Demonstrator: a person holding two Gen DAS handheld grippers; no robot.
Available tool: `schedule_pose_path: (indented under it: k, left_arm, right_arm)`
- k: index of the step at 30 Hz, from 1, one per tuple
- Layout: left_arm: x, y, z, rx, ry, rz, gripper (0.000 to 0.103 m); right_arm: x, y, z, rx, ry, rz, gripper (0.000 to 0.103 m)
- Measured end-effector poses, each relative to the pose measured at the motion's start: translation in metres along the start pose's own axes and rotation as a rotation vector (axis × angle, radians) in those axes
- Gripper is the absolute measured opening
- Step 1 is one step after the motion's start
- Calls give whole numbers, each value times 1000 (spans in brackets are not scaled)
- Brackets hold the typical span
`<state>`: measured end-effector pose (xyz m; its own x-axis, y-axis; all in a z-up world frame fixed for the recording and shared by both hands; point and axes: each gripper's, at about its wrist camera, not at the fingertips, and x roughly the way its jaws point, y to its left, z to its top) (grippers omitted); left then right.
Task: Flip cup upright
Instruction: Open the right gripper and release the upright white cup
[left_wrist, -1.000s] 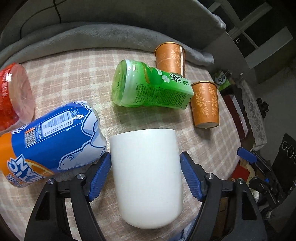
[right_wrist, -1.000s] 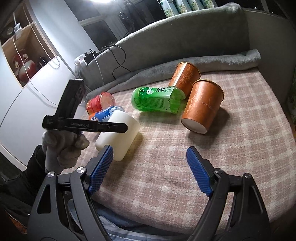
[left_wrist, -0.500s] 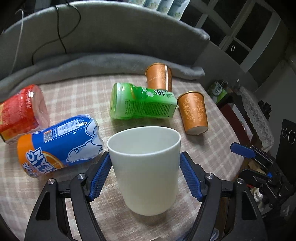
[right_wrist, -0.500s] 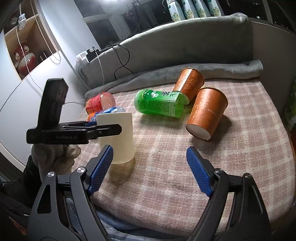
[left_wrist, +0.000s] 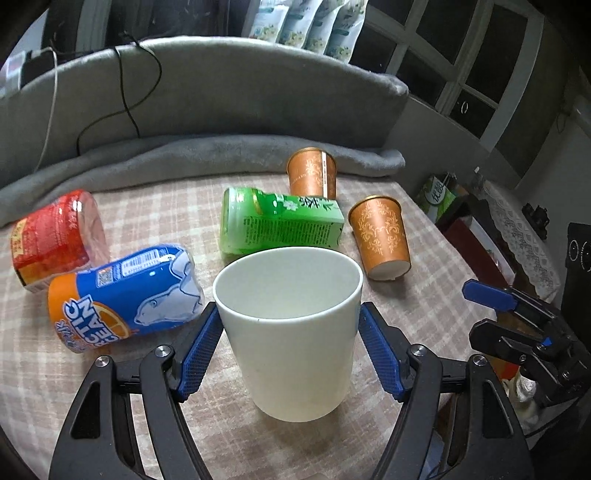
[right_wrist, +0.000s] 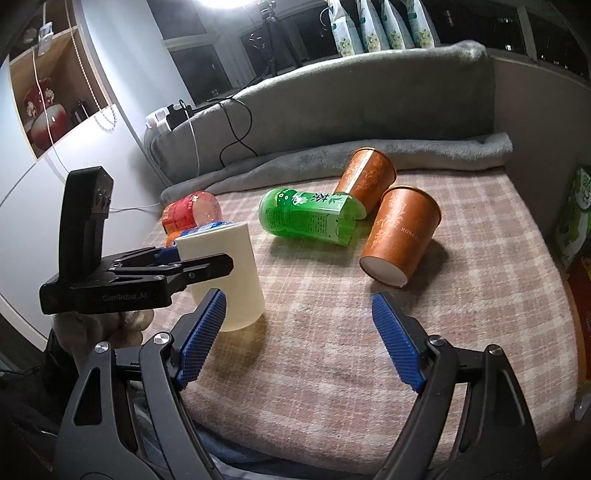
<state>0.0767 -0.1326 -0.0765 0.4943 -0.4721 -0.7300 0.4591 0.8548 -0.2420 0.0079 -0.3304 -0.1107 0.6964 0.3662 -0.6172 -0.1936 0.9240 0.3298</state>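
Left gripper (left_wrist: 290, 347) clamps the white cup (left_wrist: 291, 332) upright, blue pads pressed to both its sides.

Its base rests on the checked cloth (right_wrist: 461, 295), mouth up. Just behind the cup lie a green bottle (left_wrist: 277, 221) and a blue-and-orange bottle (left_wrist: 122, 295). Right gripper (right_wrist: 299, 338) hovers near the cup, spread wide and holding nothing.
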Motion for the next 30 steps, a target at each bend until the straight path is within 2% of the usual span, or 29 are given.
schedule_pose_path:
  k: [7,16,25,30]
  left_arm:
    - [1,-7,-7,46,-65,63,74]
    - [2,-17,-17,104,-64,88,74]
    - [0,-20,-20,121,-60,96,75]
    - [-3,-22,-22,123,-59,78,75]
  right_arm:
    - [-1,0,0,0,-7,-11,84]
    - [-3,2,0,1,-12,-8,84]
    - [-4,1,0,2,-12,-5,84]
    - [-6,3,0,-2,-16,-2,84]
